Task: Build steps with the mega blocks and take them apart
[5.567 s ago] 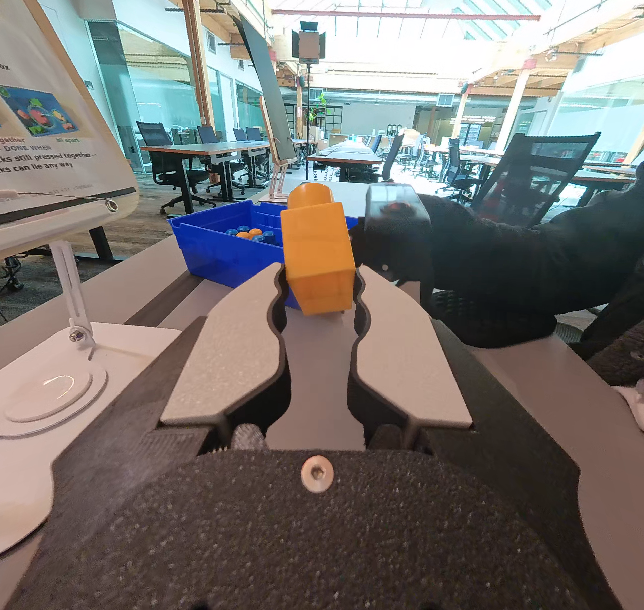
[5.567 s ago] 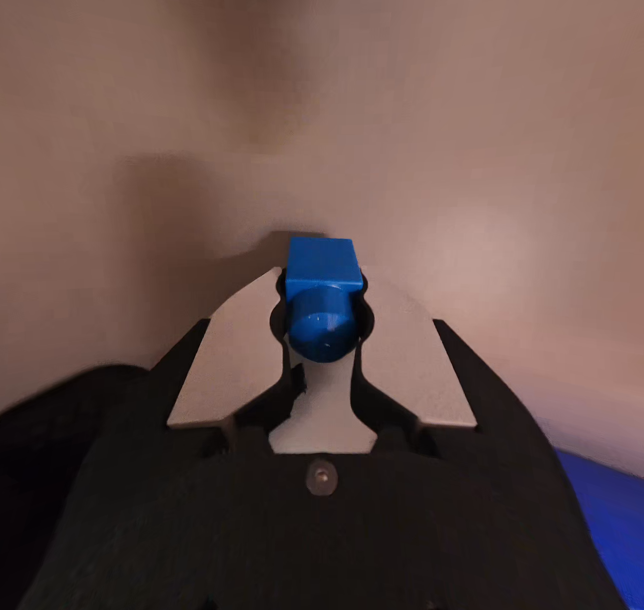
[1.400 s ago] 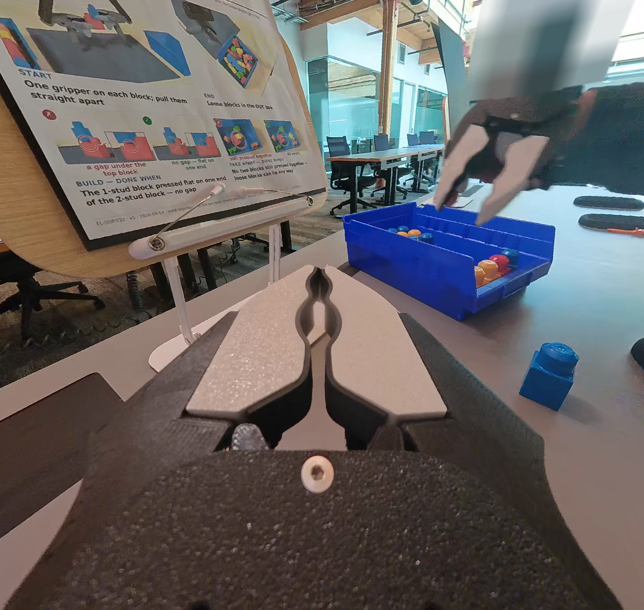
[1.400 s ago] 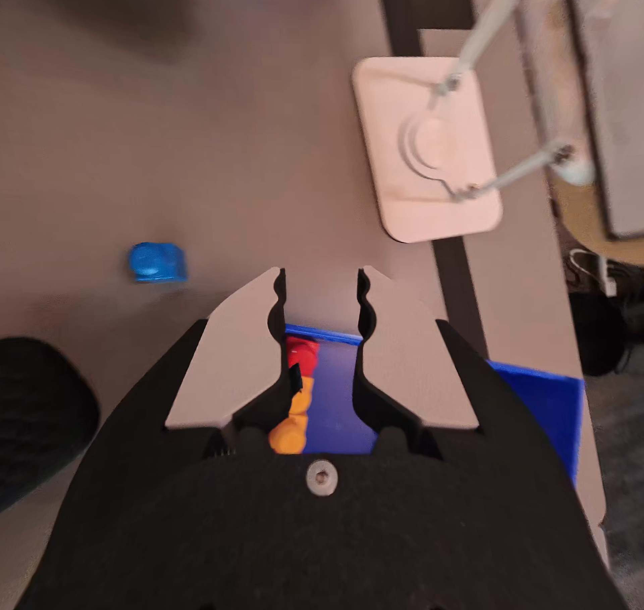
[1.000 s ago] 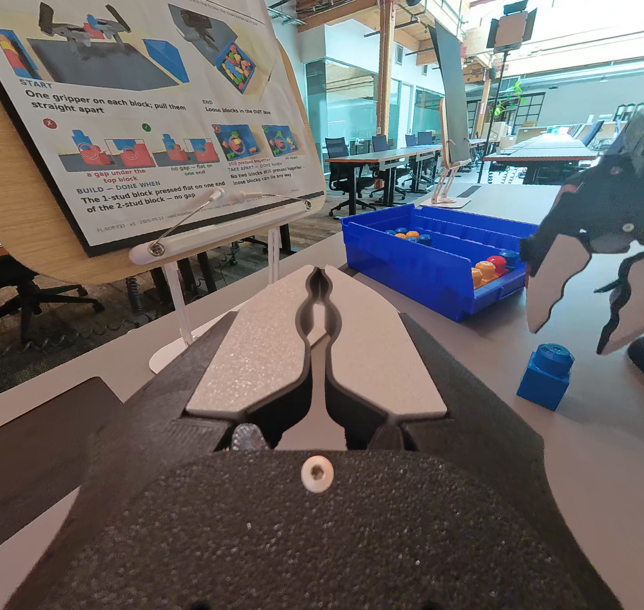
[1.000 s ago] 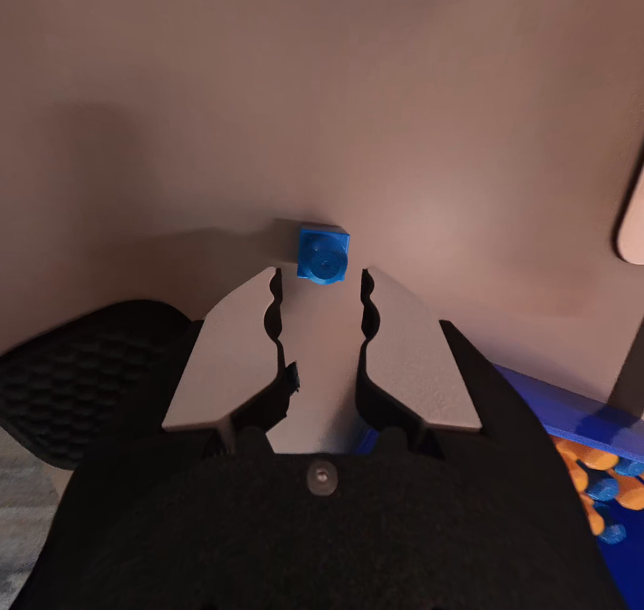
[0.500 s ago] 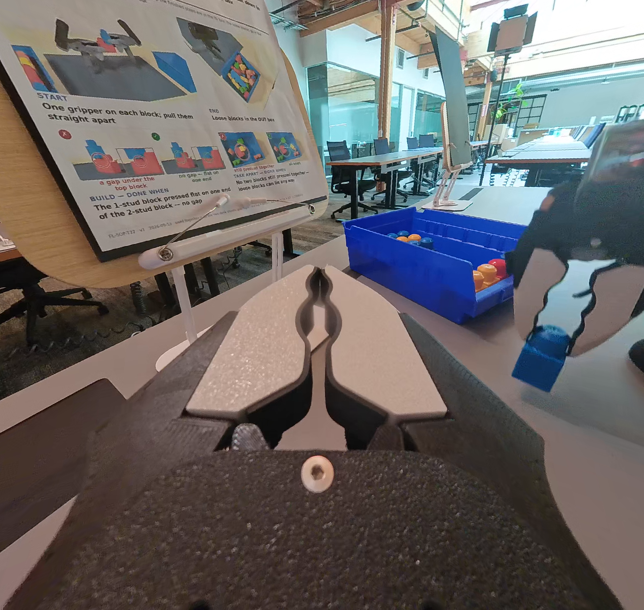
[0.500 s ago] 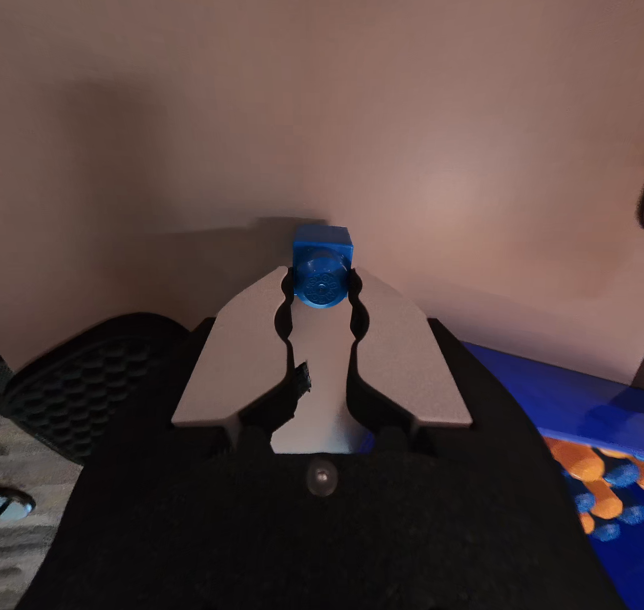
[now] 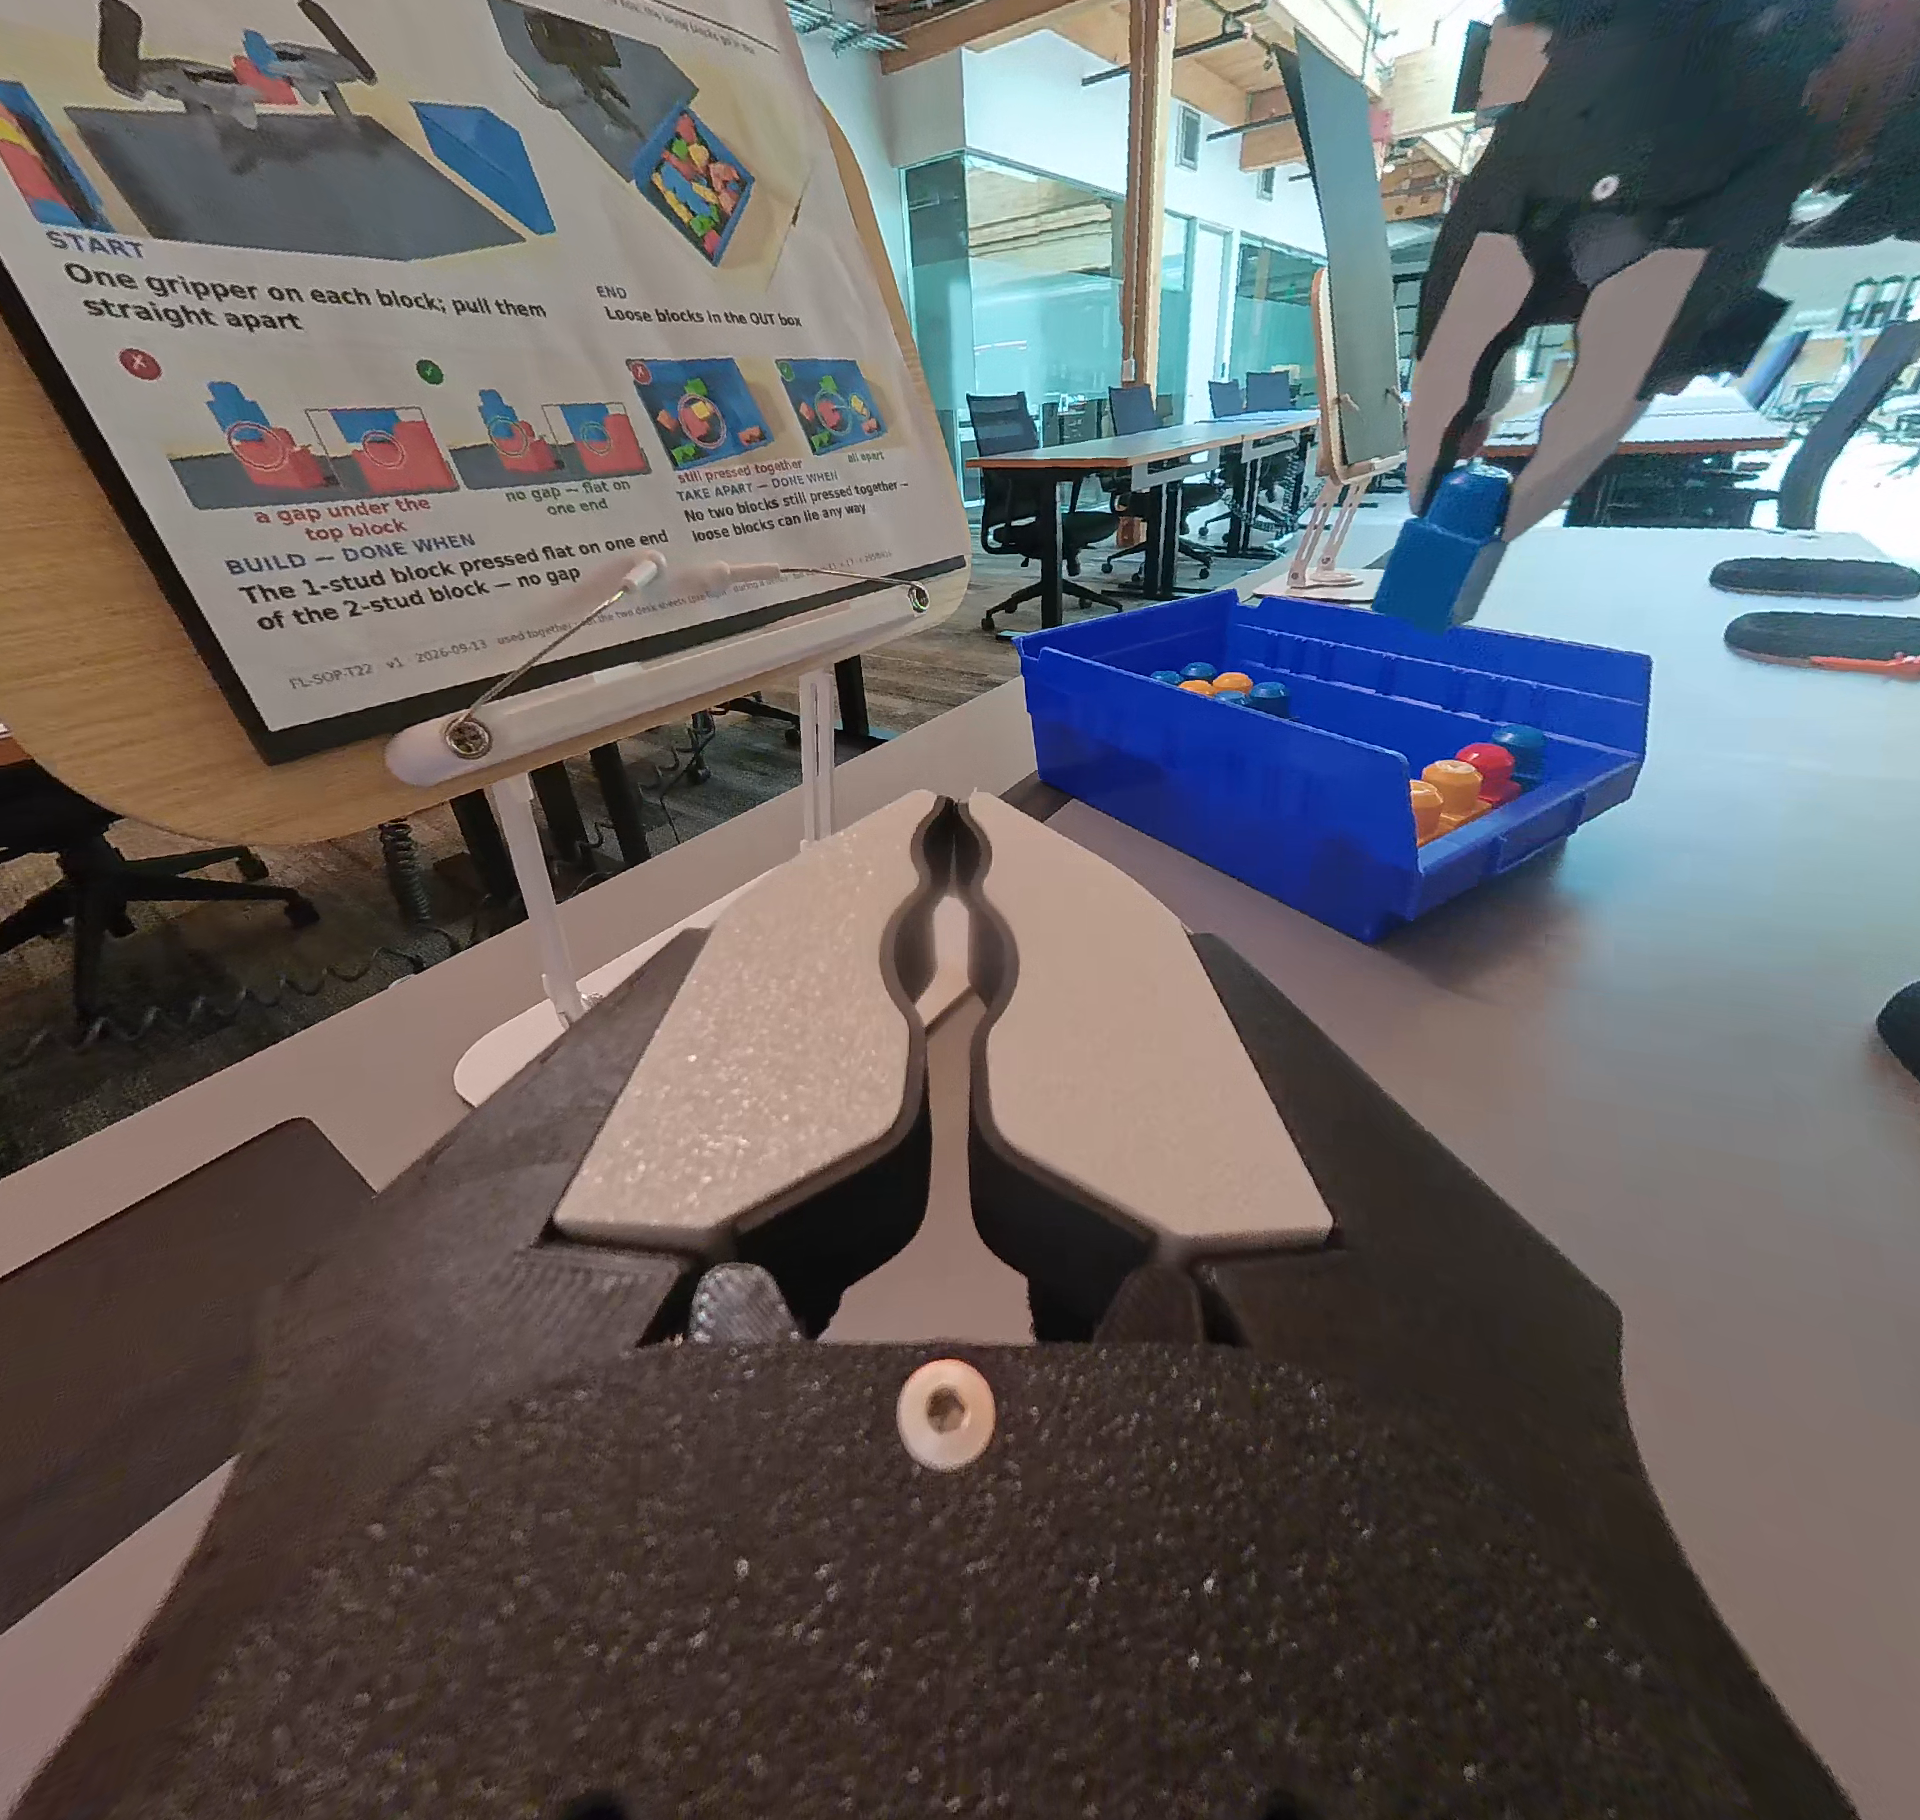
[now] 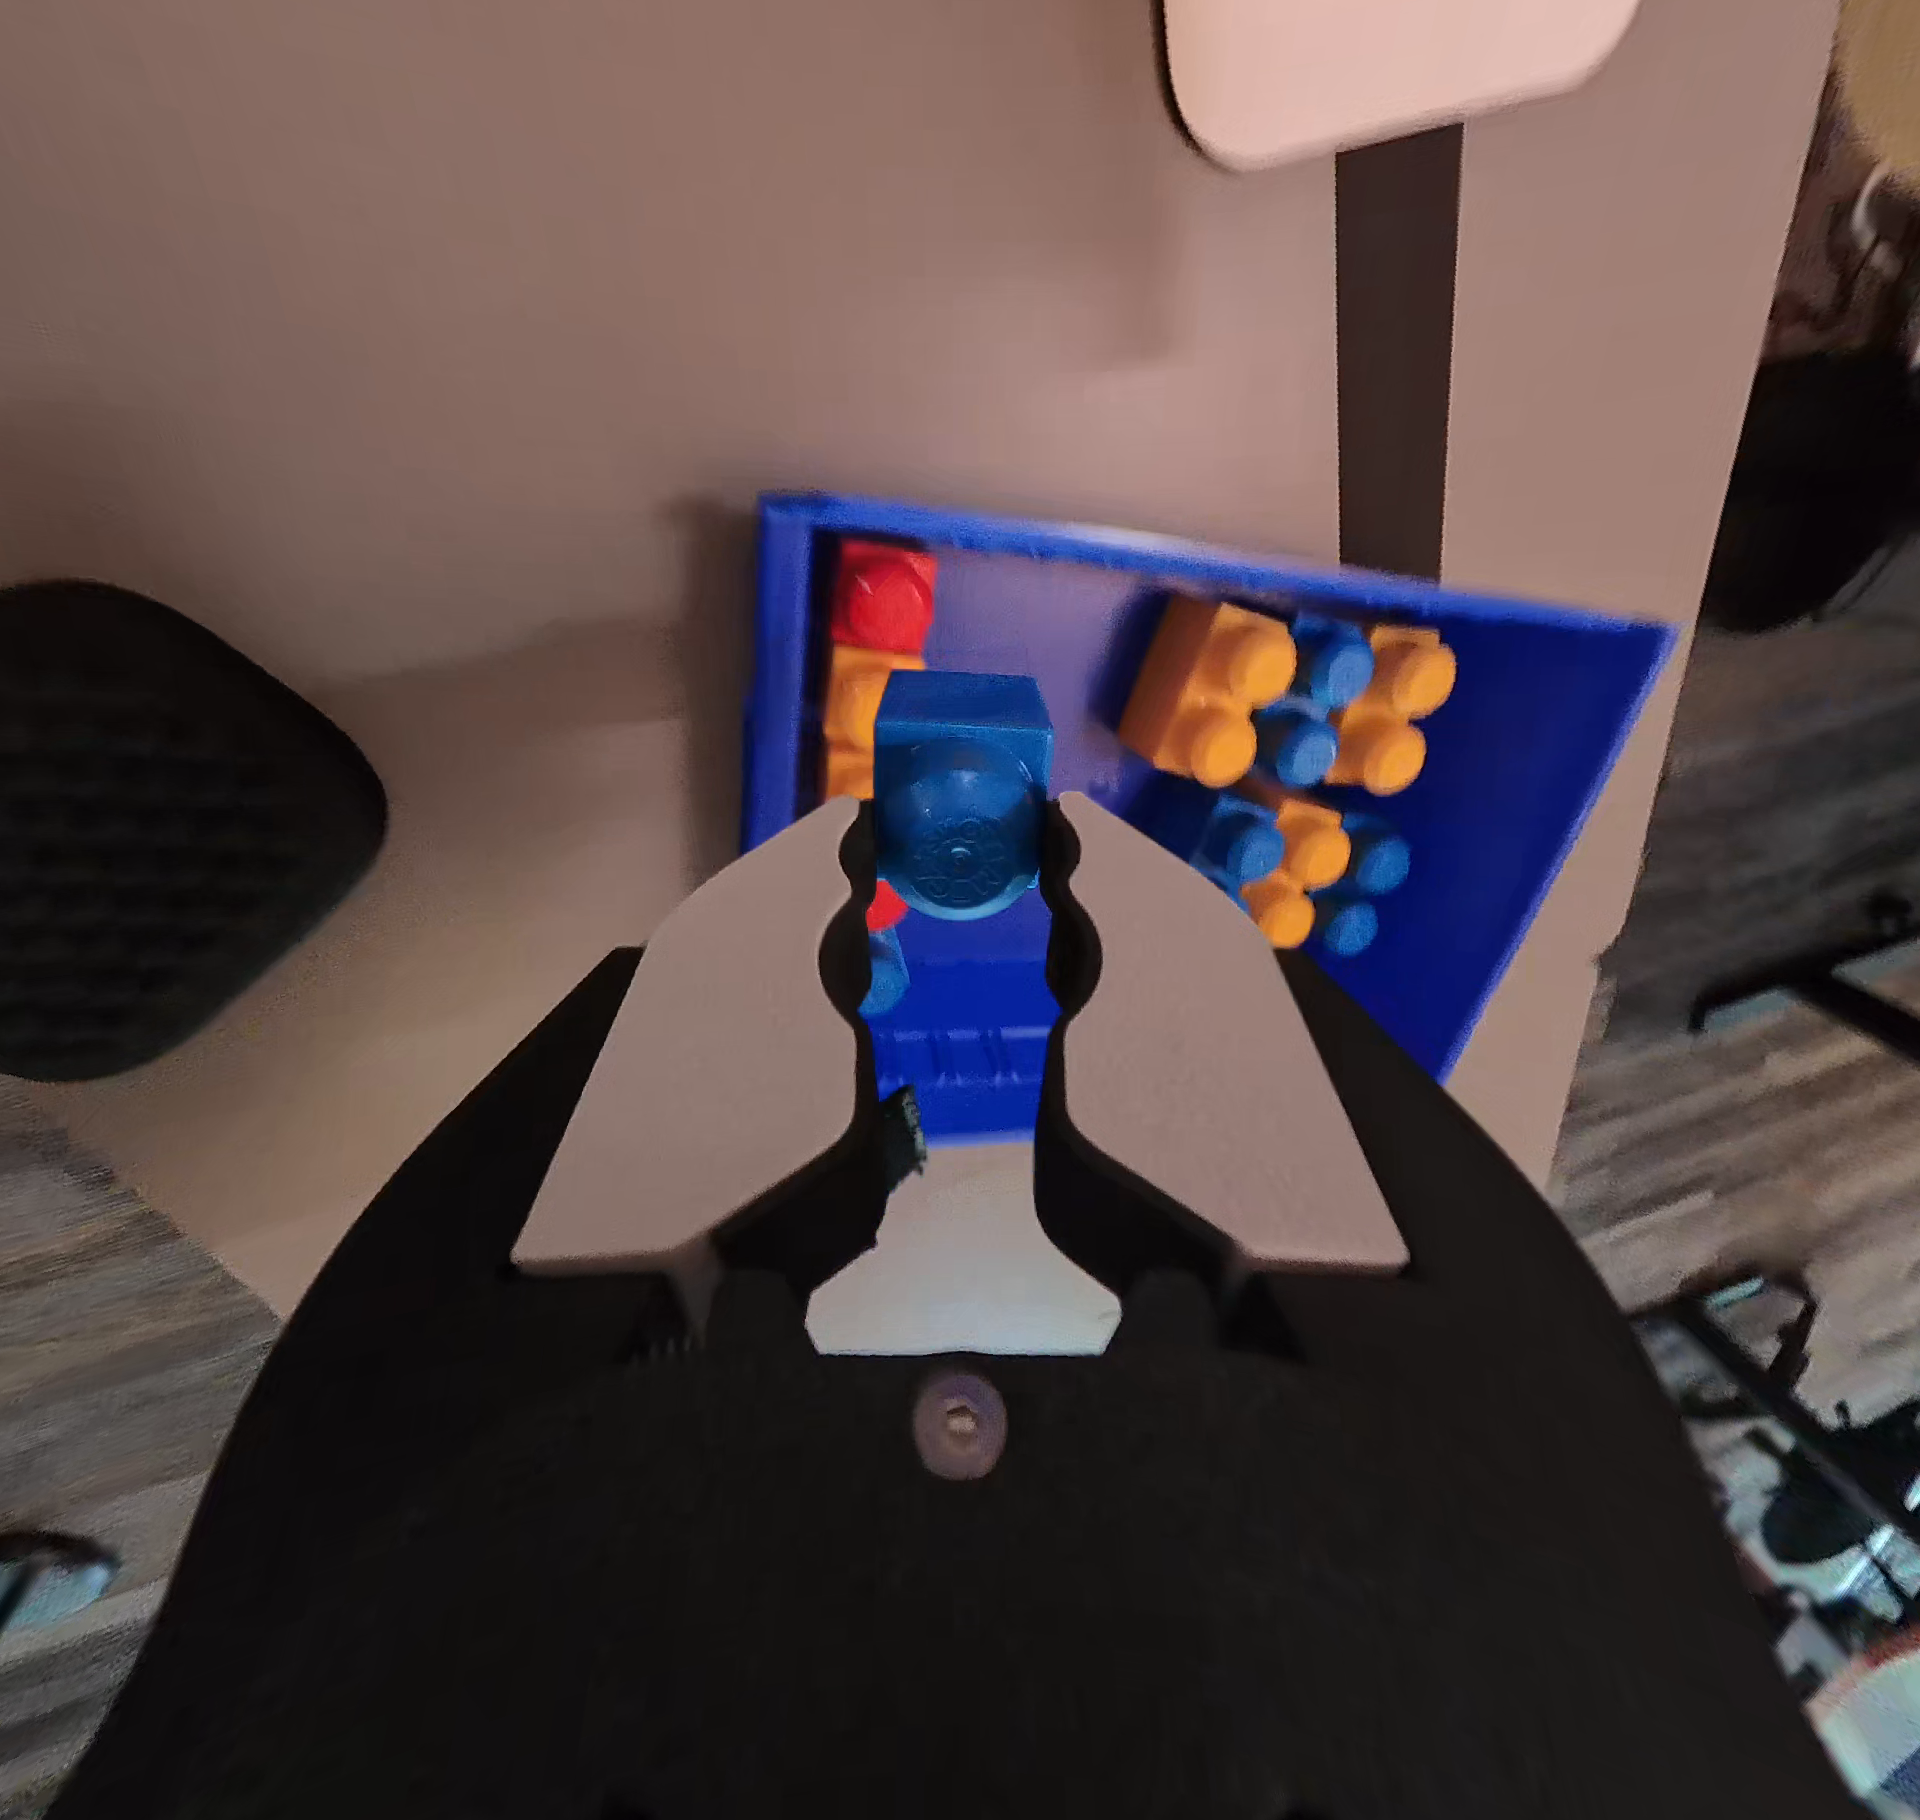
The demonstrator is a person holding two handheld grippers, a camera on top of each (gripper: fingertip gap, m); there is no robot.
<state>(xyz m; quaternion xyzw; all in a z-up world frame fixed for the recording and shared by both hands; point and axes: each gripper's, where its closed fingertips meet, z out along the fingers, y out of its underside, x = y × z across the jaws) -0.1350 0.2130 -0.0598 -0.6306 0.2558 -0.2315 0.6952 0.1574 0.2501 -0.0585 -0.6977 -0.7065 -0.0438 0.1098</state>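
Clamped on a one-stud blue block between the tips of the right gripper, stud end toward the camera. Lifted off the table since a moment ago, when block and tips sat on the bare surface; now carried in the air over the near end of the blue bin. Likely the last loose piece of the take-apart phase, with only the drop left. Below and beyond the tips: orange two-stud blocks, small blue ones and a red block loose on the bin floor. Off to the left, a black pad on the table. Left gripper low over the table, fingers together, holding nothing, pointed past the instruction board.
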